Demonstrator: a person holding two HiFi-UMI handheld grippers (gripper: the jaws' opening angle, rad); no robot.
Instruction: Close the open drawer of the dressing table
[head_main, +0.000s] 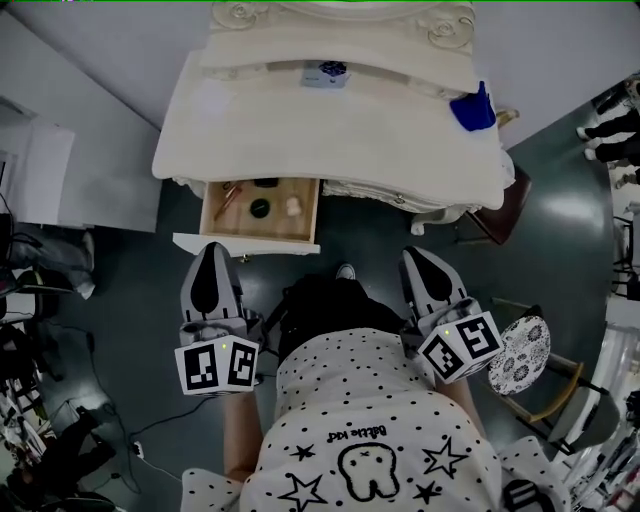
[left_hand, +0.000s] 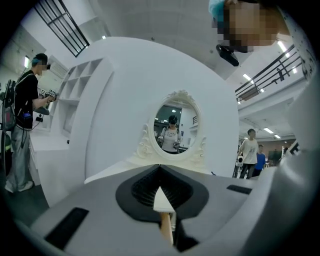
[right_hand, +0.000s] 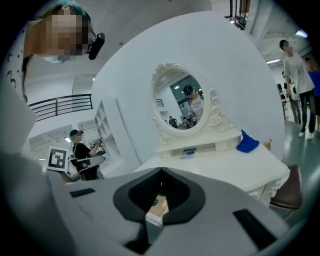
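The drawer (head_main: 258, 212) stands pulled out from under the left front of the table (head_main: 330, 140). Its wooden bottom is open to the room, with a few small bits lying in it: a dark round piece (head_main: 260, 208), a pale lump (head_main: 293, 207) and a reddish stick (head_main: 228, 198). The table top is cream and mostly bare. Toward its back right corner sits a blue thing (head_main: 472, 108), and close under the mirror (left_hand: 175, 127) lies a small card (head_main: 325, 72) with blue print. The mirror is oval in a carved cream frame and throws back a person in a dotted shirt.

The left gripper (head_main: 210, 250) has its jaws pressed together on nothing. From above, its tip lies over the drawer's white front, and I cannot tell whether they touch. The right gripper (head_main: 416, 256) is pressed together too, empty, off to the right of the drawer and before the table's front edge.

The floor (head_main: 380, 245) is dark grey-green and shiny. A brown seat (head_main: 503, 212) is tucked by the table's right corner, and a round patterned stool (head_main: 520, 355) stands at the person's right. Behind the table rises a big white rounded wall (left_hand: 125, 90). To its left is a white shelf unit (left_hand: 82, 82), with a person in black (left_hand: 25, 110) standing before it. Two more people (left_hand: 250, 152) stand off to the right. Black railings (left_hand: 272, 67) run along an upper level under strip lights.
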